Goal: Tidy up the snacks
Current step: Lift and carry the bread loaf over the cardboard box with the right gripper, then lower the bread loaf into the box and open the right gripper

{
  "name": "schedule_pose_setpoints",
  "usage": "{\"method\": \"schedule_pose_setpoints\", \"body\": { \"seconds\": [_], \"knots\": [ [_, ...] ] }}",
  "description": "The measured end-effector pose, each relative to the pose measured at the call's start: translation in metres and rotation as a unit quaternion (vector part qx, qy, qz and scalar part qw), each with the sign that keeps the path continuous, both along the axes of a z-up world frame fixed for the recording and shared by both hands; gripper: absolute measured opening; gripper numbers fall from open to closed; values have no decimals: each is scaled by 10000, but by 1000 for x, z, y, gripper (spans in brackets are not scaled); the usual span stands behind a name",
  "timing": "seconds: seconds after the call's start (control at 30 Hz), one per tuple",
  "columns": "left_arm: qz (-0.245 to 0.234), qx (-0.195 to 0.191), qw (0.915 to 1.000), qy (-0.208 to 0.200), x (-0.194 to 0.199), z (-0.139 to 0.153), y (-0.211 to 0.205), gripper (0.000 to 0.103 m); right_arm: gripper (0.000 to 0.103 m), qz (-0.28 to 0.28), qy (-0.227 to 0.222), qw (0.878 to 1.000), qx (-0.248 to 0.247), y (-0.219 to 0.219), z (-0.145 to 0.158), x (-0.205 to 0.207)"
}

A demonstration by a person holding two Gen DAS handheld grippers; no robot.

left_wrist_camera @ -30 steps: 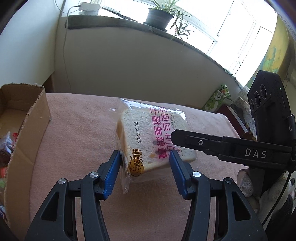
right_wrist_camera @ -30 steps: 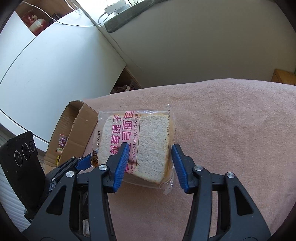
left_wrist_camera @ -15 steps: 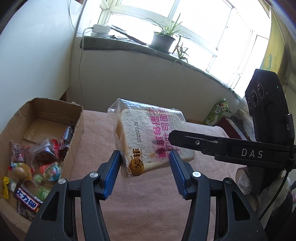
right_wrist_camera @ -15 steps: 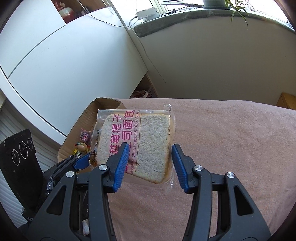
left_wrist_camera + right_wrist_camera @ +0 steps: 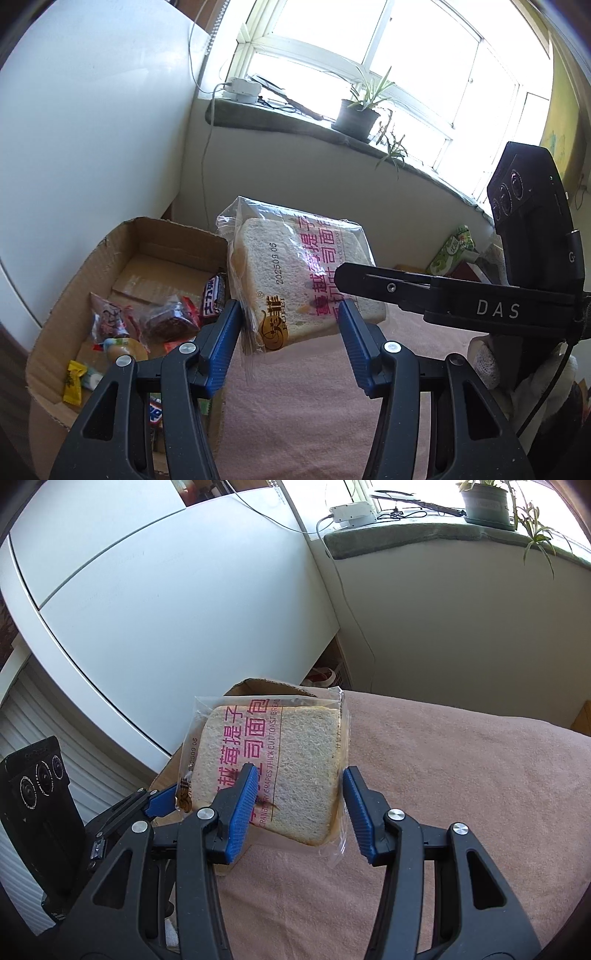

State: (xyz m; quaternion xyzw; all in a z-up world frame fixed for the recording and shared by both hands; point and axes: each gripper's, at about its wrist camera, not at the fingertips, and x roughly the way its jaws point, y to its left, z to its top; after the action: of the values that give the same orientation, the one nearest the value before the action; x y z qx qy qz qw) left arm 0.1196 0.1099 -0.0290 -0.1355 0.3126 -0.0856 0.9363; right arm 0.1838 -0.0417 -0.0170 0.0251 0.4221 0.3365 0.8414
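Note:
A clear packet of sliced toast bread (image 5: 295, 284) with pink lettering hangs in the air above the pink cloth, beside the box's right wall. My left gripper (image 5: 290, 328) is shut on its near edge, blue pads on either side. My right gripper (image 5: 299, 794) is shut on the same packet (image 5: 288, 757) from the other side; in the left wrist view it shows as a black bar (image 5: 443, 295) across the bread. The cardboard box (image 5: 74, 280) at the left holds several wrapped snacks (image 5: 170, 321). In the right wrist view the left gripper's blue tip (image 5: 159, 801) touches the packet's corner.
The pink cloth (image 5: 461, 775) covers the surface under and to the right of the bread. A white cabinet (image 5: 166, 609) stands behind the box. On the window sill sit a potted plant (image 5: 356, 118) and a white power strip (image 5: 242, 88). A green packet (image 5: 452, 251) lies far right.
Both grippers have lifted the bread packet off the cloth and carried it left toward the cardboard box. The box's inside with its snacks has come into view.

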Motion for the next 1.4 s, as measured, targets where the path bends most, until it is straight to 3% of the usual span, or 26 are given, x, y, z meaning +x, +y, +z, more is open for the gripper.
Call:
{"method": "schedule_pose_setpoints", "body": {
  "seconds": [0.7, 1.07, 1.4],
  "knots": [
    [717, 74, 9973, 148, -2, -11, 76, 52, 51, 630, 128, 9979, -98, 110, -18, 28],
    [964, 289, 9947, 208, -9, -15, 84, 52, 51, 661, 94, 9975, -218, 124, -26, 33],
    [1019, 517, 9934, 135, -34, -8, 77, 58, 54, 722, -308, 9964, -332, 116, -17, 5]
  ]
}}
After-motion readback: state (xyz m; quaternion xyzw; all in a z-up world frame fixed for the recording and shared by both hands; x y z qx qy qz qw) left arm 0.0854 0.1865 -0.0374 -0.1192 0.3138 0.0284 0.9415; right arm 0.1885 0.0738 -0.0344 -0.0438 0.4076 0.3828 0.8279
